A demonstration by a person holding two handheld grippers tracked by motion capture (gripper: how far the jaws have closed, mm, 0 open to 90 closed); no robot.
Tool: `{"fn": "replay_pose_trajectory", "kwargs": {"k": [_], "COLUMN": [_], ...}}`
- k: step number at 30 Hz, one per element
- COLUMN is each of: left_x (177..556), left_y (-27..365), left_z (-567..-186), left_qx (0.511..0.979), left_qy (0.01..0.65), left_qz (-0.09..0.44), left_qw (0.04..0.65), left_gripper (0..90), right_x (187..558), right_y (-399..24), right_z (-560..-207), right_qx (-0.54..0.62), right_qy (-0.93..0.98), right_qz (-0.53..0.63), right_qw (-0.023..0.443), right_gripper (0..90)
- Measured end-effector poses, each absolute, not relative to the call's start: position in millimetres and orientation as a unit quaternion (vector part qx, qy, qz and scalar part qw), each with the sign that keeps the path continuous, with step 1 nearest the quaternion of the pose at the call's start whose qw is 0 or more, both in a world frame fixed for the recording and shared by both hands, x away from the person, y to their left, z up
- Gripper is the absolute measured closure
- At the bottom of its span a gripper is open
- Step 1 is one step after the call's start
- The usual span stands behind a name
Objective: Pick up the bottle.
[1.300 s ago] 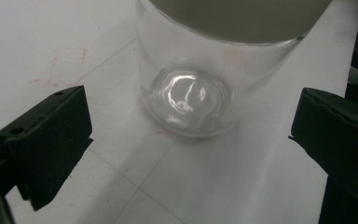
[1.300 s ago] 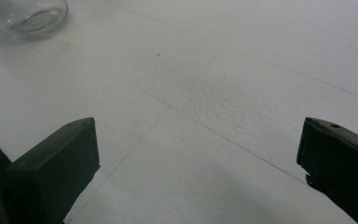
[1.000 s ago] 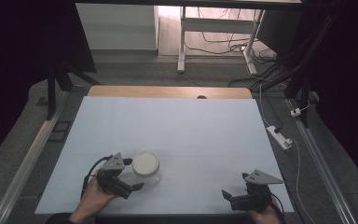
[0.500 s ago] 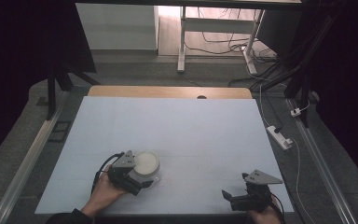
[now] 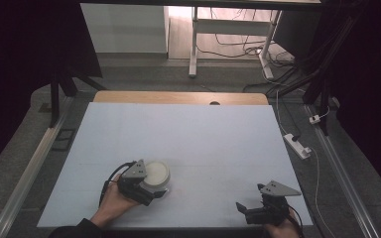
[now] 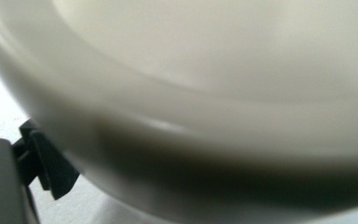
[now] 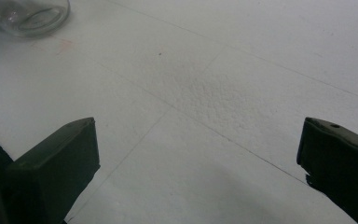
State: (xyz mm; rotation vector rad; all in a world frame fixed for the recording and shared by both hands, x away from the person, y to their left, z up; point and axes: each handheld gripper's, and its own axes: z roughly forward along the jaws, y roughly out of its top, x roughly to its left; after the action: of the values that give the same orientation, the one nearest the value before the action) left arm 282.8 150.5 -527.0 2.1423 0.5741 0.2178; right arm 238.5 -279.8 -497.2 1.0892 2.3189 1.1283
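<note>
A glass jar with a white lid [image 5: 156, 173] stands on the white table [image 5: 203, 139], front left. My left gripper [image 5: 146, 191] is pushed up against the jar from the near left, its jaws reaching along both sides under the lid. In the left gripper view the blurred lid [image 6: 214, 93] is very close, and one black fingertip [image 6: 46, 163] sits wide at the left beside it. My right gripper [image 5: 250, 210] rests open near the front right edge with nothing between its jaws [image 7: 198, 158]. The jar's glass base [image 7: 28, 14] shows at the right gripper view's top left.
The table's front edge lies just below both hands. A wooden strip [image 5: 178, 97] runs along the far edge. To the right on the floor lies a white power strip [image 5: 297, 145] with cables. Metal rails flank the table.
My left gripper has moved right and forward, from beside the jar to around it. The jar and my right gripper have stayed put.
</note>
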Motion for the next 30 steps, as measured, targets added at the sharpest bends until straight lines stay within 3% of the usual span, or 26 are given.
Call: {"fn": "replay_pose_trajectory", "kwargs": {"k": [30], "left_x": [281.3], "left_y": [142.0], "left_z": [-500.5], "left_qx": [0.855], "left_qy": [0.224], "left_qz": [0.098], "left_qw": [0.457], "left_gripper": [7.4], "right_x": [238.4], "right_y": [-279.7], "right_z": [-497.1], "right_qx": [0.381], "right_qy": [0.817], "right_qz": [0.398], "right_qw": [0.170], "right_gripper": [0.0]}}
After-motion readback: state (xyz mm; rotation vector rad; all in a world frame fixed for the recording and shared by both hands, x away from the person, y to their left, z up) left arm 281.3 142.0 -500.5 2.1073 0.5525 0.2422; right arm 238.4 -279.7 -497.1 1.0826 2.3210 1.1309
